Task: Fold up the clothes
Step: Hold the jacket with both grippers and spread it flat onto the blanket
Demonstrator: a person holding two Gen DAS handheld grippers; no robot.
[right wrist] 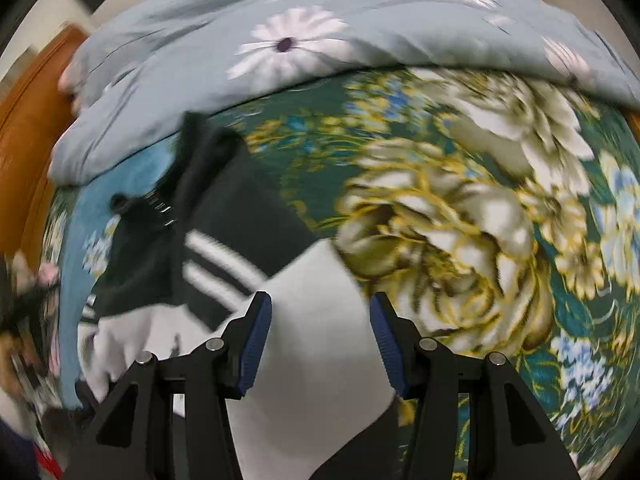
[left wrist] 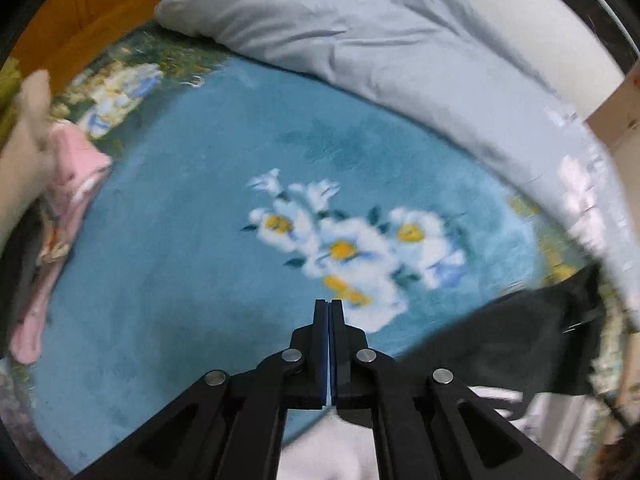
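Parted wide, the right hand-held gripper (right wrist: 320, 340) hovers directly over the black-and-white garment (right wrist: 308, 320), which stretches away up-left across the bed (right wrist: 500, 240). Left hand-held gripper (left wrist: 329, 308), clamped together, sits farther off.

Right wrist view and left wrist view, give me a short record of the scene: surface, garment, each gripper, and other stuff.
surface: floral blanket
garment: black and white garment, lying on the blanket
left gripper: jaws together, white cloth showing beneath its base
right gripper: jaws apart, over the garment's white part
other: grey quilt behind; pink clothing at left
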